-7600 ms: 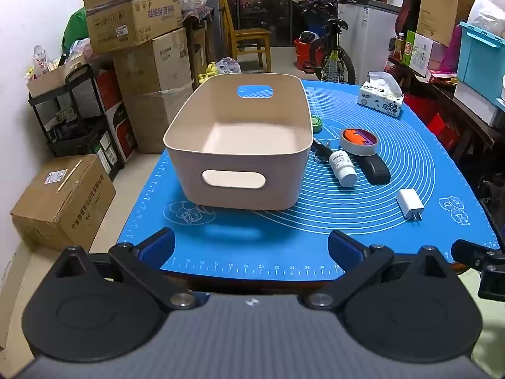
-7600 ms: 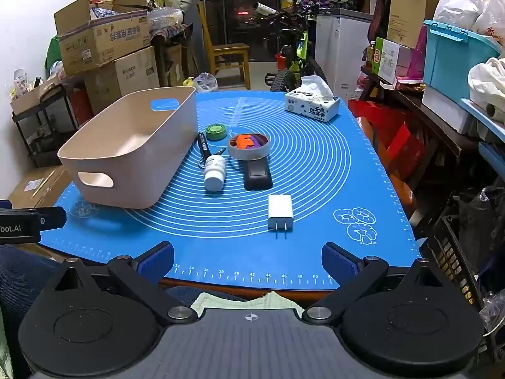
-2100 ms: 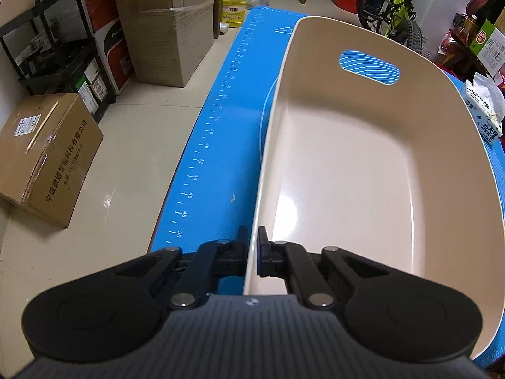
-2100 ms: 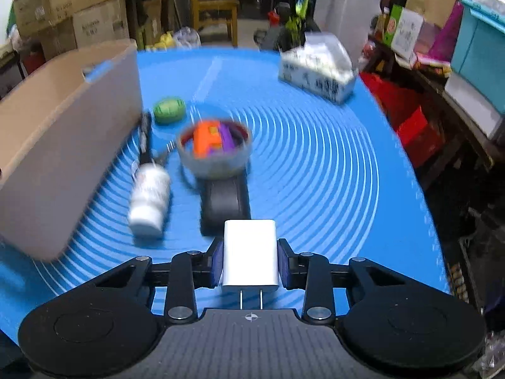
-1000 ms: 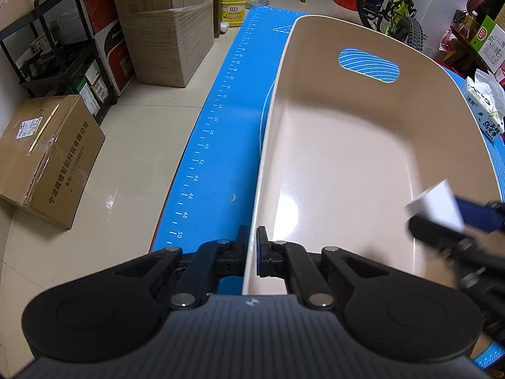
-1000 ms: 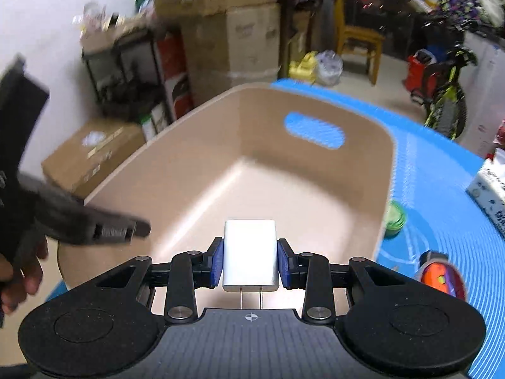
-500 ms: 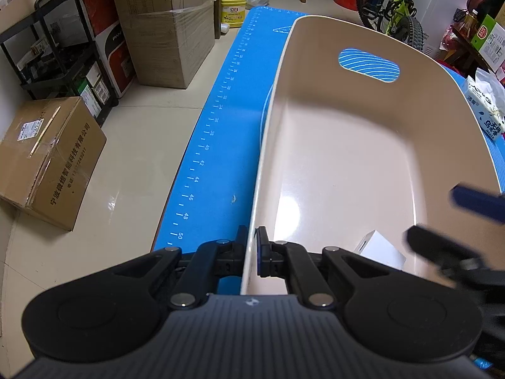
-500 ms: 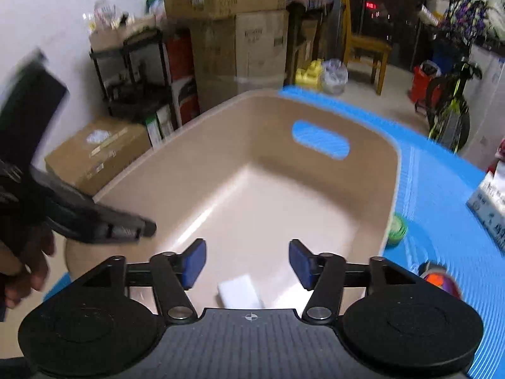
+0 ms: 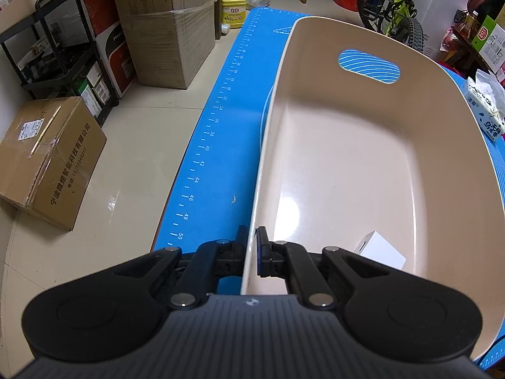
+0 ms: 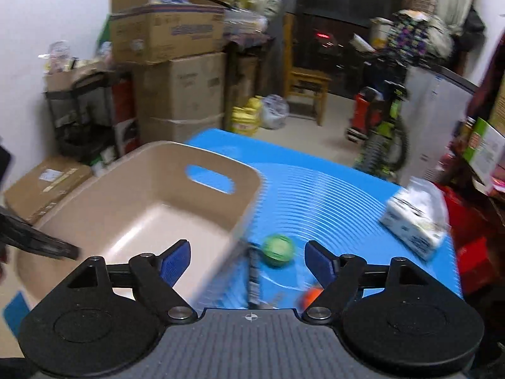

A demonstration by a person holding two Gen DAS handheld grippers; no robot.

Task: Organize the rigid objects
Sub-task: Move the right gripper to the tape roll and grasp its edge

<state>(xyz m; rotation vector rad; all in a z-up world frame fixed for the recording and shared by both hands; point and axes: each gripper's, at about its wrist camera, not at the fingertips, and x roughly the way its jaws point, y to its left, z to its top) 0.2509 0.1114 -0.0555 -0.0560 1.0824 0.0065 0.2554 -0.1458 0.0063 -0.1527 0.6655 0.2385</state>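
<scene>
Left tongs [image 9: 251, 254] clamp the bin [image 9: 363, 164] rim. Right tongs [image 10: 247, 263] are opening, empty. The charger [image 9: 380, 254] lies in the bin beside the left tongs: light, stiff, slick; take its flat sides.

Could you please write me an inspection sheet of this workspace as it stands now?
Surface: blue measuring mat covers the table.
Job's things: beige bin on the mat; white charger lies inside it at the near end; green round tin and a blurred orange item lie outside it.
Clutter: tissue pack on the mat.
Grippers: left gripper shut on the bin's rim; right gripper opening, with nothing between its pads.
Cables: nothing seen.
Surroundings: stacked cardboard boxes, black shelf rack, bicycle, wooden chair.
</scene>
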